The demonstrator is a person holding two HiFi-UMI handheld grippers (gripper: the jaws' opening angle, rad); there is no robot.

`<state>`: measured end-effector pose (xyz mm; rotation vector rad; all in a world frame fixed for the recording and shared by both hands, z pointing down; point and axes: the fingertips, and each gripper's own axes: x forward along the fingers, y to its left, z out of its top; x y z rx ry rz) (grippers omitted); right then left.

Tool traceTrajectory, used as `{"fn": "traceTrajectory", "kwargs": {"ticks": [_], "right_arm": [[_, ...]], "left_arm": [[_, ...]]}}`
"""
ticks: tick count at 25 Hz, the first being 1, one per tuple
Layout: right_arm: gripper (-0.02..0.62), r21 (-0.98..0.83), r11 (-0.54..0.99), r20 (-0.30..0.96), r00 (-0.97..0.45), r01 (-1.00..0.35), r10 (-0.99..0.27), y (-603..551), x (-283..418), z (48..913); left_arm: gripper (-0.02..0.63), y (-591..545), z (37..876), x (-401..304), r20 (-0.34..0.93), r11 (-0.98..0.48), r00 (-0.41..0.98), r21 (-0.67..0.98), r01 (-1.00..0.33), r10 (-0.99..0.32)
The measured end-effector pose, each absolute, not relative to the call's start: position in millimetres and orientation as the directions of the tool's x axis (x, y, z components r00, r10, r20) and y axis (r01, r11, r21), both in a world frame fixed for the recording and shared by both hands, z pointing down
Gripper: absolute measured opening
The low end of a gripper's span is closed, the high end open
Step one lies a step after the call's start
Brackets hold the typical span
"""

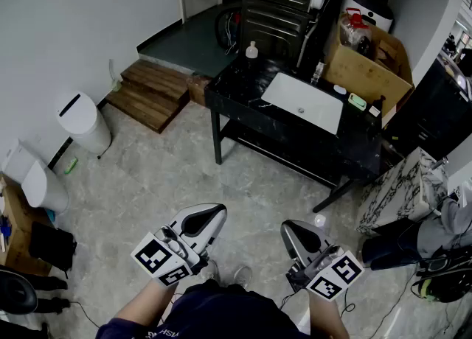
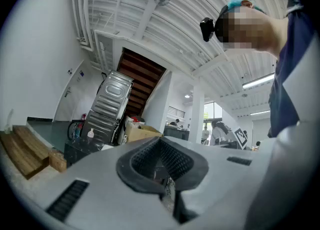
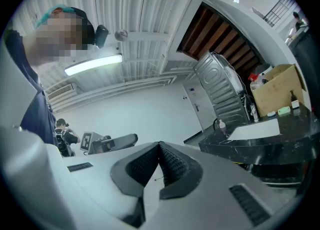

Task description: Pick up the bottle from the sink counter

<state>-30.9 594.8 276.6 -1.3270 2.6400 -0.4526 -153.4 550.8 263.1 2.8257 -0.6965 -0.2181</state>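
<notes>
I hold both grippers low by my body, well apart from the surface point(image 1: 234, 88). The bottle point(image 1: 251, 51) stands upright at its far left corner, left of the sink point(image 1: 304, 102), long axis vertical. It lies almost straight ahead, between the 2 grippers. The left gripper point(image 1: 210, 219) has its fingers point(image 2: 172, 156) pressed together on nothing, and the right gripper point(image 1: 295, 233) is likewise closed and empty. I judge neither clearly nearer, and either must open and travel forward first.
</notes>
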Motion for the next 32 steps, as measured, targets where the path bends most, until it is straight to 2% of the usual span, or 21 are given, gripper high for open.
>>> {"fn": "traceTrajectory", "kwargs": {"ticks": [32], "right_arm": [[0.018,-0.356,0.588,-0.017,-0.625,-0.726,-0.781,590.1,28.0,284.8]], "left_arm": [[0.008,551.1,273.3,-98.1,-0.073,-0.842,0.857,0.246,-0.48,-0.509]]}}
